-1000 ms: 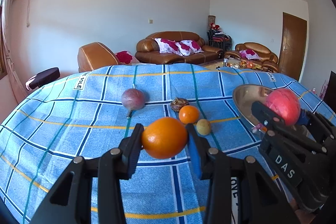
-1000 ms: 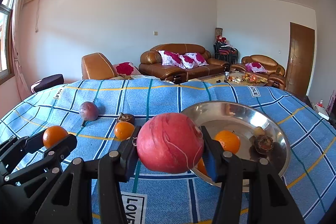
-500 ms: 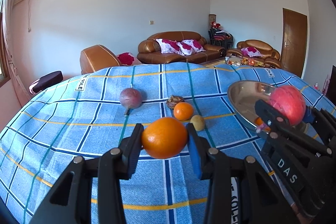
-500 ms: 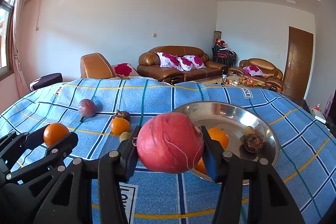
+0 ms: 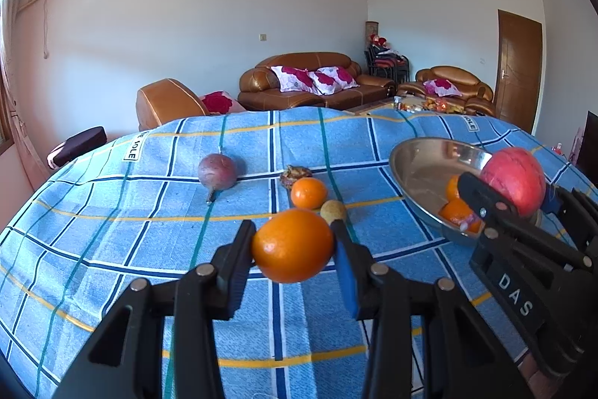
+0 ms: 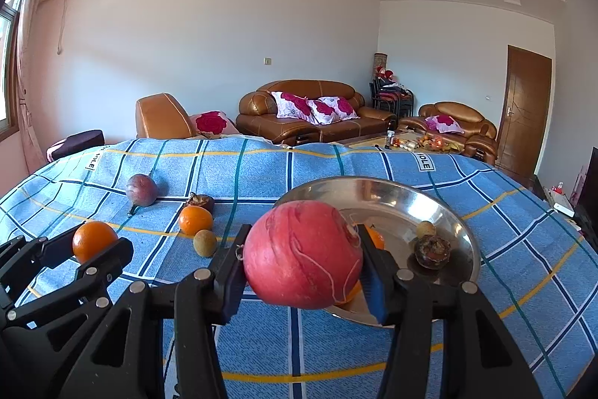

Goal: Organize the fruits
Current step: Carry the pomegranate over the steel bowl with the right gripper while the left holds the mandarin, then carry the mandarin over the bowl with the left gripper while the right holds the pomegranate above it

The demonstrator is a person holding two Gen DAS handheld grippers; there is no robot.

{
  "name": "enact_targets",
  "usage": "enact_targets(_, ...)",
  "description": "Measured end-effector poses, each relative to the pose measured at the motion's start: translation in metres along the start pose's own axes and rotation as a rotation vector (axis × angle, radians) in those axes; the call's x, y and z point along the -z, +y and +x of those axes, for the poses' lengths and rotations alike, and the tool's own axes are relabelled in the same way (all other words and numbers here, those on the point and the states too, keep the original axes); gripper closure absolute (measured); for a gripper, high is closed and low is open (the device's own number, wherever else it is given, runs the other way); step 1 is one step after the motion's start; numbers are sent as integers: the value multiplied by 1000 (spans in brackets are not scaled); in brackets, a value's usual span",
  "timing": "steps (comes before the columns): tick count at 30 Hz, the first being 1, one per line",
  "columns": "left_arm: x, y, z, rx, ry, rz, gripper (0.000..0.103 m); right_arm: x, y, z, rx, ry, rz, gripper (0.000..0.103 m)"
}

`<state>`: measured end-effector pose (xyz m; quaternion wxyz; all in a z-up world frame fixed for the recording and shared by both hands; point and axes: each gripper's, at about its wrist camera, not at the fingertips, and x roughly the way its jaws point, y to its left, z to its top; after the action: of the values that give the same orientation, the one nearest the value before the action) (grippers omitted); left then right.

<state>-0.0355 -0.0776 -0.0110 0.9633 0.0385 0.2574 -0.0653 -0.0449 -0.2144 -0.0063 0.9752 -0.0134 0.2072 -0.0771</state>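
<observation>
My left gripper is shut on an orange and holds it above the blue checked cloth. My right gripper is shut on a red pomegranate just in front of the near rim of a steel bowl. The bowl holds oranges, a dark mangosteen and a small brown fruit. On the cloth lie a purple passion fruit, a small orange, a kiwi-like fruit and a dark mangosteen.
The table is covered by a blue checked cloth that drops off at the far edge. Behind it stand brown leather sofas and a door at the right.
Both grippers have risen and drawn back slightly with their fruit; the table and bowl sit lower and farther in both views. The grips are unchanged.
</observation>
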Motion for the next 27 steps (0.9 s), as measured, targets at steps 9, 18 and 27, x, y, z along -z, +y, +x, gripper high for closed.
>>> enact_targets(9,-1,-15,3,30,12,8,60,1,-22,3,34,14,19,49)
enact_targets(18,-3,-33,9,69,32,17,60,1,-41,7,58,25,26,49)
enact_targets(27,-8,-59,15,102,37,45,60,0,-64,13,87,37,43,49)
